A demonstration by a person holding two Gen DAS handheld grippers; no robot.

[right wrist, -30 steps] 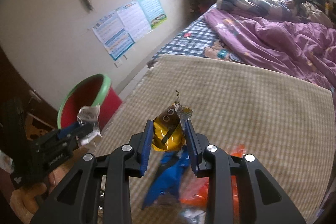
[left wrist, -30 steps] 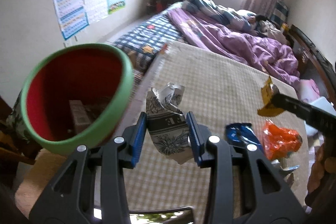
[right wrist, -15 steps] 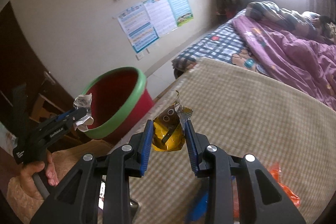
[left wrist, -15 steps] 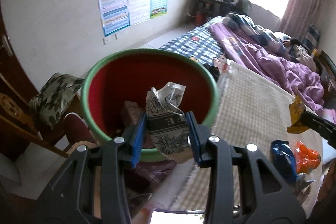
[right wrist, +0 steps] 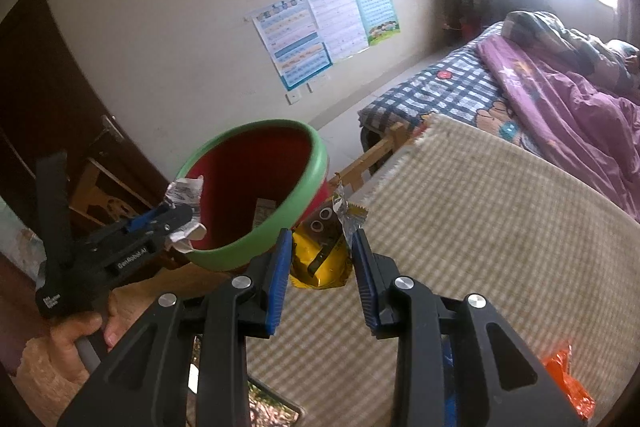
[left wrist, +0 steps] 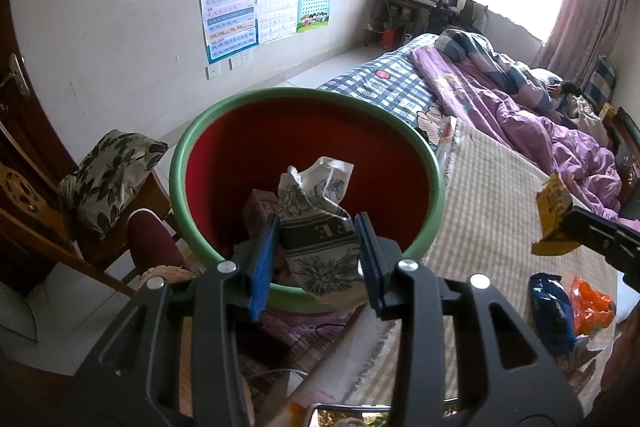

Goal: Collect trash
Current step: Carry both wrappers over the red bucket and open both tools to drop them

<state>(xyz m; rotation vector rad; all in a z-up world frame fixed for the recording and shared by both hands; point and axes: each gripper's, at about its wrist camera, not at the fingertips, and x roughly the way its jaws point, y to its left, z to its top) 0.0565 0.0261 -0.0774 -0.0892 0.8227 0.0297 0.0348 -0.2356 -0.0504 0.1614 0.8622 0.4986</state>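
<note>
A red bin with a green rim [left wrist: 308, 99] [right wrist: 280, 223] stands beside the bed, with a small box inside. My left gripper [left wrist: 316, 247] [right wrist: 176, 223] is shut on a crumpled white printed wrapper [left wrist: 316, 223] [right wrist: 184, 193] and holds it over the bin's near rim. My right gripper [right wrist: 320, 259] is shut on a yellow snack packet [right wrist: 322, 259] [left wrist: 554, 215], which hangs above the checked mat [right wrist: 480, 227] just right of the bin. A blue wrapper [left wrist: 550, 307] and an orange wrapper [left wrist: 592, 303] [right wrist: 568, 383] lie on the mat.
A wooden chair with a patterned cushion [left wrist: 108, 175] stands left of the bin by a dark door [right wrist: 48, 99]. A person lies under a purple quilt [left wrist: 540, 123] on the far bed. Posters [left wrist: 264, 3] hang on the wall. A hand [right wrist: 80, 335] grips the left tool.
My left gripper swung left with the white wrapper from above the mat to over the bin. My right gripper also moved left with the yellow packet, closer to the bin's rim.
</note>
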